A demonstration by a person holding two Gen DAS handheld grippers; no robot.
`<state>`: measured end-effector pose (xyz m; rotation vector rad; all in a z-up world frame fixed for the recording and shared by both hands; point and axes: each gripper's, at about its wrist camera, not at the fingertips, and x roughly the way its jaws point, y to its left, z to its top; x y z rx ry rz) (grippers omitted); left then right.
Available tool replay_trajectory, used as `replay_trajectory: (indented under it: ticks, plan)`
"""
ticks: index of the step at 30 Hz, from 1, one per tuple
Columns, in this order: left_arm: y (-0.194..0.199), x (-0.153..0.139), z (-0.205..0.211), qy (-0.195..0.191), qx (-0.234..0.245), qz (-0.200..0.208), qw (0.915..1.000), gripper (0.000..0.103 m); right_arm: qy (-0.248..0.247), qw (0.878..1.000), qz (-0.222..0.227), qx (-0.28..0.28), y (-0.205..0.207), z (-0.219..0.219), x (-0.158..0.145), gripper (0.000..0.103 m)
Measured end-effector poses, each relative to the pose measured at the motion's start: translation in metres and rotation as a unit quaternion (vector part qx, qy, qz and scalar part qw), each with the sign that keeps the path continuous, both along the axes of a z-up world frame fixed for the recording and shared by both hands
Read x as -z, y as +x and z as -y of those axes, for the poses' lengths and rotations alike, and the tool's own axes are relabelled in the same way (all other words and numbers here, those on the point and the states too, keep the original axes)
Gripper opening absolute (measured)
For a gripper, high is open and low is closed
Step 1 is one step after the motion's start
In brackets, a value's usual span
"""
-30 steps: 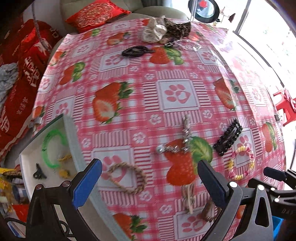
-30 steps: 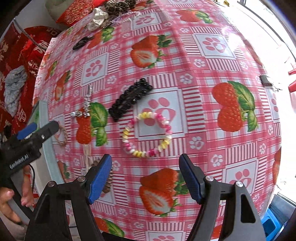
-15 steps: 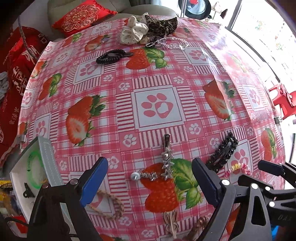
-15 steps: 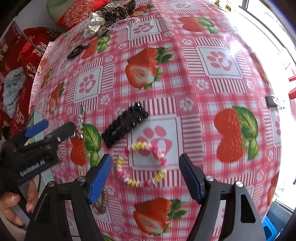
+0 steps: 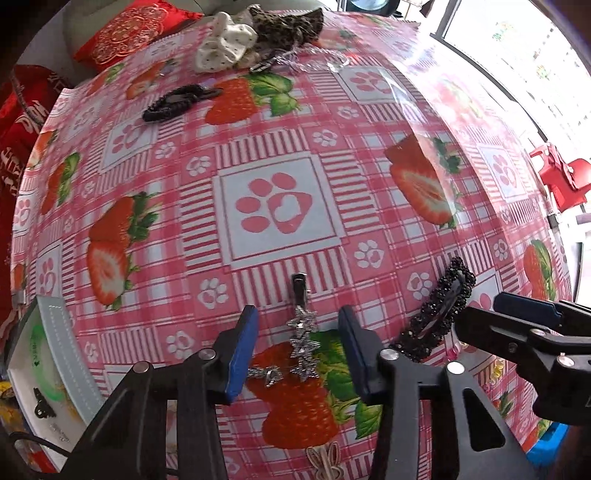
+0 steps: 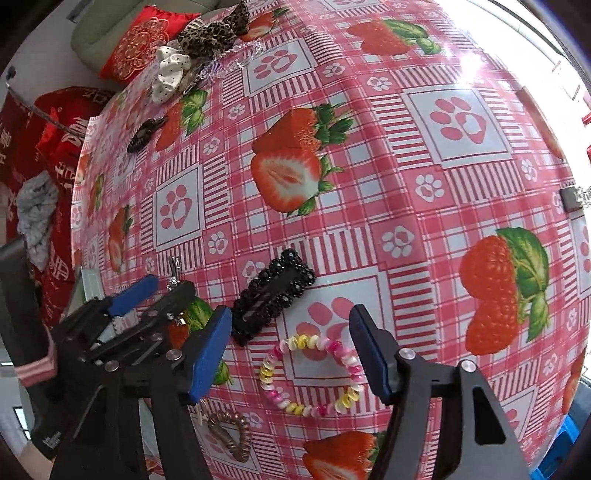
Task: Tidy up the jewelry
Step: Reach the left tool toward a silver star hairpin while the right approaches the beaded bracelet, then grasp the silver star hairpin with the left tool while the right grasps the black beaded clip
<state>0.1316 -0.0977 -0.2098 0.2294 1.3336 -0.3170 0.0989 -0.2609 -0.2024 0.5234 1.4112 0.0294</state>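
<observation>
A silver star hair clip [image 5: 303, 338] lies on the strawberry tablecloth. My left gripper [image 5: 299, 354] points down over it, and its jaws are closing with the clip between the blue pads [image 5: 242, 356]; a gap remains on both sides. A pink and yellow coil bracelet [image 6: 310, 373] lies between the pads of my right gripper [image 6: 290, 354], whose jaws are closing too; its right pad is close to the coil. A black beaded hair clip [image 6: 273, 295] lies between the two grippers.
A white tray [image 5: 70, 350] holding a green bangle [image 5: 40, 354] sits at the table's left edge. Far across lie a black hair tie [image 5: 173, 101], a white scrunchie [image 5: 225, 48] and a leopard scrunchie [image 5: 284, 24]. A brown coil tie [image 6: 229, 432] lies near the front edge.
Both grippers have moved forward and lower over the table. The left jaws have narrowed a lot around the silver clip. The right jaws have narrowed a little around the coil bracelet.
</observation>
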Motion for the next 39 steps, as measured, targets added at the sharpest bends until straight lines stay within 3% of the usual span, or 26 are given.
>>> replay_trajectory:
  ticks: [2,5,9,14,18,21,39]
  plan:
    - [-0.002,0.000,0.000,0.001,0.003,0.006,1.0000,0.043,0.005,1.000,-0.004,0.008,0.003,-0.001,0.003,0.067]
    - [-0.001,0.000,-0.001,-0.004,0.001,0.009,1.0000,0.023,0.011,1.000,-0.010,0.023,0.006,0.000,0.007,0.063]
    - [0.005,-0.001,-0.007,-0.017,-0.018,0.006,0.9997,0.023,0.010,0.999,-0.009,0.030,0.012,-0.004,0.006,0.063]
    - [0.004,-0.012,-0.015,-0.023,-0.045,0.016,0.9986,0.023,-0.031,0.999,-0.017,0.009,0.022,-0.029,0.008,0.061]
    - [0.002,-0.019,-0.027,-0.030,-0.060,0.020,0.9975,0.023,-0.100,0.995,-0.015,-0.017,0.027,-0.049,0.006,0.045]
    - [0.001,-0.022,-0.031,-0.033,-0.066,0.021,0.9971,0.023,-0.119,0.993,-0.013,-0.025,0.028,-0.056,0.006,0.044]
    - [-0.016,-0.045,-0.054,-0.045,-0.081,0.037,0.9950,0.023,-0.056,0.997,0.045,-0.032,0.009,-0.038,-0.022,0.044]
